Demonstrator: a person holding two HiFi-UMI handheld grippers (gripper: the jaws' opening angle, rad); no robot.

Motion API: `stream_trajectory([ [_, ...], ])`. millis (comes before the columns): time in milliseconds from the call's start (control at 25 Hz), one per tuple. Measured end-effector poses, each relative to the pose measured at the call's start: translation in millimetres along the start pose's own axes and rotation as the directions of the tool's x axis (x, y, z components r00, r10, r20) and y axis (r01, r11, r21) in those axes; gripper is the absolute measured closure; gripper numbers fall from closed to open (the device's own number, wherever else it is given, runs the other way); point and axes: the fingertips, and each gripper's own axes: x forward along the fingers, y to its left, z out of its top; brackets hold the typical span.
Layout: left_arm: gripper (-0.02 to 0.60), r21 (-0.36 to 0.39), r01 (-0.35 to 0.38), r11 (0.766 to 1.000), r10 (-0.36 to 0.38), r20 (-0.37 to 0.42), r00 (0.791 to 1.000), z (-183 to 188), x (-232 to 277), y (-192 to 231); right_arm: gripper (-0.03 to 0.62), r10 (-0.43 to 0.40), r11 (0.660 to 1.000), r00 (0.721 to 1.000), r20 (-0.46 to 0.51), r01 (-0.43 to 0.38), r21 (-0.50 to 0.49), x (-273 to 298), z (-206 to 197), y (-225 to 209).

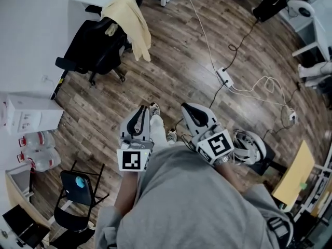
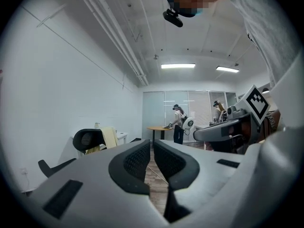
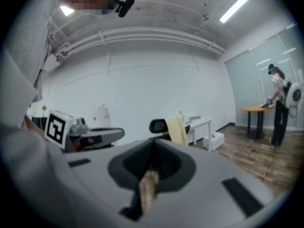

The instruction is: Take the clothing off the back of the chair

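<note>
A pale yellow garment (image 1: 129,22) hangs over the back of a black office chair (image 1: 93,48) at the upper left of the head view. Both grippers are held in front of the person's body, well short of the chair. The jaws of the left gripper (image 1: 139,119) are shut with nothing between them. The right gripper (image 1: 194,115) is shut and empty too. In the left gripper view the left gripper (image 2: 151,144) points at the room, with the chair (image 2: 88,139) and garment (image 2: 110,137) far off at the left. From the right gripper (image 3: 153,144) the garment (image 3: 176,129) shows straight ahead on the chair (image 3: 159,126).
A power strip (image 1: 224,77) with cables lies on the wood floor to the right. A white box (image 1: 28,113) and water bottles (image 1: 39,149) stand at the left wall. A small black chair (image 1: 78,188) is at the lower left. People (image 2: 178,122) stand by a round table far off.
</note>
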Motion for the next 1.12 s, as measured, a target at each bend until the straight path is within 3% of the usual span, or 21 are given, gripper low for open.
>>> stream_trajectory([
  [560, 0.487, -0.008, 0.086, 0.996, -0.086, -0.048, 0.995, -4.5, 116.6, 73.5, 0.559, -0.097, 0.995, 0.995, -0.015, 0.097, -0.021, 88.1, 41.1, -71.0],
  [920, 0.445, -0.025, 0.125, 0.992, -0.126, -0.070, 0.990, -15.0, 164.1, 112.6, 0.559, -0.126, 0.992, 0.992, -0.027, 0.125, -0.014, 139.9, 53.4, -87.7],
  [1120, 0.420, 0.017, 0.154, 0.988, -0.152, -0.079, 0.985, -31.0, 177.7, 133.5, 0.559, -0.133, 0.991, 0.991, -0.022, 0.133, -0.018, 167.2, 59.5, -88.2],
])
